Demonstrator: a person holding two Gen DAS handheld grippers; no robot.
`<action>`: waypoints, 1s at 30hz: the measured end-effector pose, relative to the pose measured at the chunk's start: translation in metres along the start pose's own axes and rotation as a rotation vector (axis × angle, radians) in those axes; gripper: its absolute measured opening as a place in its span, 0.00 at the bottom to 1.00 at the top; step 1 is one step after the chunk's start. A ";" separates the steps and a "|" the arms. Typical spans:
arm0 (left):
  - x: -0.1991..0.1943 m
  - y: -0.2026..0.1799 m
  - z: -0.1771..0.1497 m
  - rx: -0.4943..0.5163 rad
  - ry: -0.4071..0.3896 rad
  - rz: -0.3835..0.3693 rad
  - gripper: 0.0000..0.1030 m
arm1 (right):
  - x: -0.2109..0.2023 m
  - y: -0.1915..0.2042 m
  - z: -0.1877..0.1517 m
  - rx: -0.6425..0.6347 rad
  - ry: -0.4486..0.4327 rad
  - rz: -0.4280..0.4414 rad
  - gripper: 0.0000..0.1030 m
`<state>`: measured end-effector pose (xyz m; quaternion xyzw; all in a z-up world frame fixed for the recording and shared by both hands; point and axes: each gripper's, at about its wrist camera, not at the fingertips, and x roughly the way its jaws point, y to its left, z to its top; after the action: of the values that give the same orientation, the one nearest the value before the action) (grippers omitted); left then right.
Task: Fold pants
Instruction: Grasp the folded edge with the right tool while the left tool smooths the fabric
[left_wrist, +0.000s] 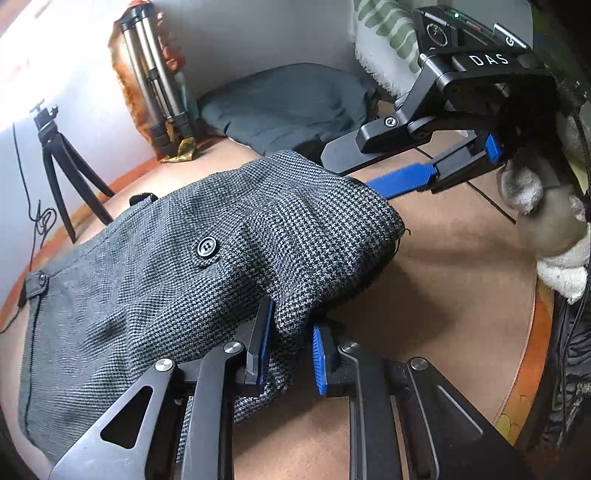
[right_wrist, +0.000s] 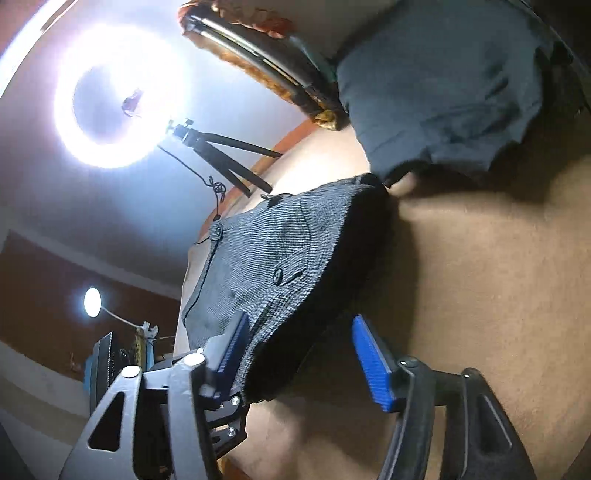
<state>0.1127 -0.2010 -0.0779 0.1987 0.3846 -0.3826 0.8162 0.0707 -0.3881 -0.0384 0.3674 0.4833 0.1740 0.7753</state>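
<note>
The grey checked pants (left_wrist: 177, 266) are lying on the brown counter (left_wrist: 461, 280), with a folded bulge of cloth lifting up off the surface near the middle. A dark button (left_wrist: 207, 246) is showing on the top layer. The left tongs (left_wrist: 291, 354) are sitting at the near edge of the pants with a fold of the cloth hanging between the blue pads (left_wrist: 319, 363); a gap is showing on the right pad's side, so whether they are pinching the cloth cannot be told. The right tongs (right_wrist: 306, 354) are standing wide apart in their own view, the left pad lying against the cloth edge and the right pad over bare counter, gripping nothing. In the left view the right tongs (left_wrist: 402, 173) are reaching in from the far right, one blue finger (left_wrist: 402, 179) running just beside the raised fold. A dark blue garment (left_wrist: 288, 107) is lying at the far side of the counter, and a small black tripod (left_wrist: 59, 162) is standing at the far left.
</note>
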 end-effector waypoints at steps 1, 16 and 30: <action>-0.001 0.000 -0.001 -0.001 -0.001 -0.001 0.17 | 0.002 0.000 0.000 0.001 0.008 0.002 0.68; -0.009 -0.002 -0.003 0.012 0.040 -0.030 0.22 | 0.057 -0.009 0.001 0.107 0.090 0.086 0.35; -0.036 0.095 -0.020 -0.210 -0.005 0.268 0.29 | 0.045 0.004 -0.006 -0.002 0.051 -0.037 0.12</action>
<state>0.1622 -0.1118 -0.0590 0.1610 0.3904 -0.2284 0.8772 0.0868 -0.3547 -0.0645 0.3529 0.5094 0.1694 0.7664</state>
